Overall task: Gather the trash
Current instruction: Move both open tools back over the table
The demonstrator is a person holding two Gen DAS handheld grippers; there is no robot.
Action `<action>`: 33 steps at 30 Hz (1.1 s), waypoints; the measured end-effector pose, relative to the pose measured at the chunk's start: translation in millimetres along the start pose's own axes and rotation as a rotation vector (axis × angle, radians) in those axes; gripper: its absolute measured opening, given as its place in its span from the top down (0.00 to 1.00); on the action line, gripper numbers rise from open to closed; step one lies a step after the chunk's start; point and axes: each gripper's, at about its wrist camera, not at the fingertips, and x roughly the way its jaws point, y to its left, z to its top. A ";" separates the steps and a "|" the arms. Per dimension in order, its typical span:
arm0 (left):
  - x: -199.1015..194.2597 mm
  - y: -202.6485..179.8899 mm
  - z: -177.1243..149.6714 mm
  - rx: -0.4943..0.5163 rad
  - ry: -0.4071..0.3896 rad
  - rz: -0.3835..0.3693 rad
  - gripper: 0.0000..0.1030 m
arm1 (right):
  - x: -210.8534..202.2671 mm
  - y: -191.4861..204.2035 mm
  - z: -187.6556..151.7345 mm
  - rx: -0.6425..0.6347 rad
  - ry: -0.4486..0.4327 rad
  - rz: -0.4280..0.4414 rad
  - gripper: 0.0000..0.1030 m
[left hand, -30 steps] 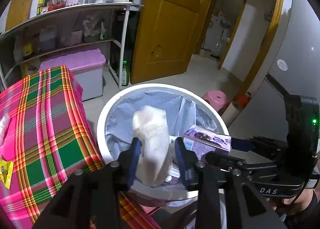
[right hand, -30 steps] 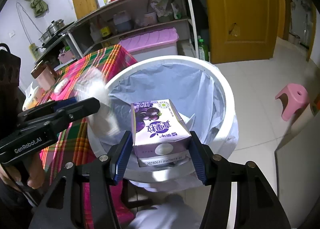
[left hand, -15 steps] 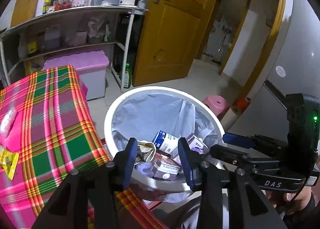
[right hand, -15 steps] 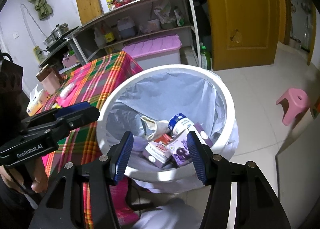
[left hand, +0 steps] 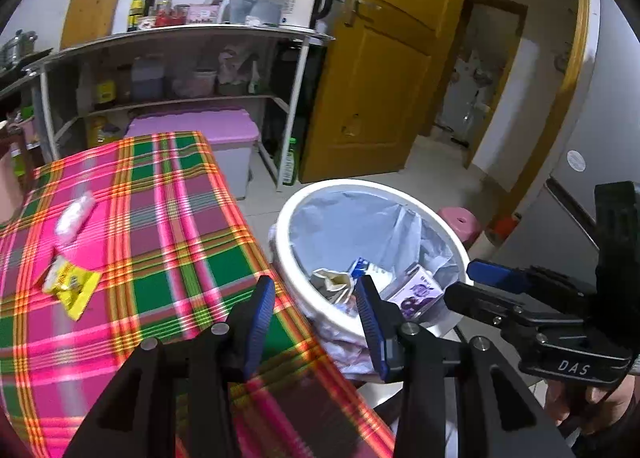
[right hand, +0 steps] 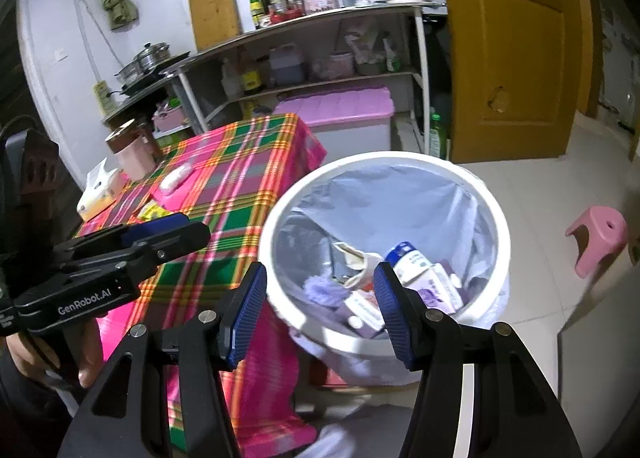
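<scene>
Two pieces of trash lie on the plaid bench, left half of the left-wrist frame: a white crumpled wad at mid-left and a yellow wrapper just below it, near each other but apart. The wad's long axis runs lower left to upper right; the wrapper's axis runs diagonally the other way, upper left to lower right. Both sit up and to the left of the left tongs, which hang over the bench's right edge, beside the bin.

Left tongs: released, fingers spread, nothing between them. Right tongs: likewise released and bare, poised at the near rim of the bin.

Judgement: left tongs are nearer the bench trash, so the coming reach falls to them, leftward and away from the bin; the flat wrapper looks harder to pinch than the wad.

One white bin with a pale liner stands right of the bench, lower centre-right in both views. Inside: a purple carton, a blue-and-white carton, a crumpled cream packet, plus smaller boxes too jumbled to count.

At frame left of the right-wrist view the bench also carries one tissue pack and one pink cup; whether these are trash cannot be told.
</scene>
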 end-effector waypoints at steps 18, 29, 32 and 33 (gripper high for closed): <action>-48.6 41.5 -24.7 -0.072 -0.061 0.108 0.59 | 10.2 55.8 -3.6 -0.087 0.012 0.095 0.45; -71.5 85.1 -41.1 -0.146 -0.063 0.220 0.59 | 26.9 91.7 -4.3 -0.159 0.033 0.184 0.45; -75.4 95.3 -43.5 -0.162 -0.067 0.239 0.59 | 33.4 98.9 -4.1 -0.162 0.059 0.195 0.45; -77.1 100.2 -43.8 -0.170 -0.069 0.247 0.59 | 35.6 100.9 -3.6 -0.162 0.064 0.203 0.45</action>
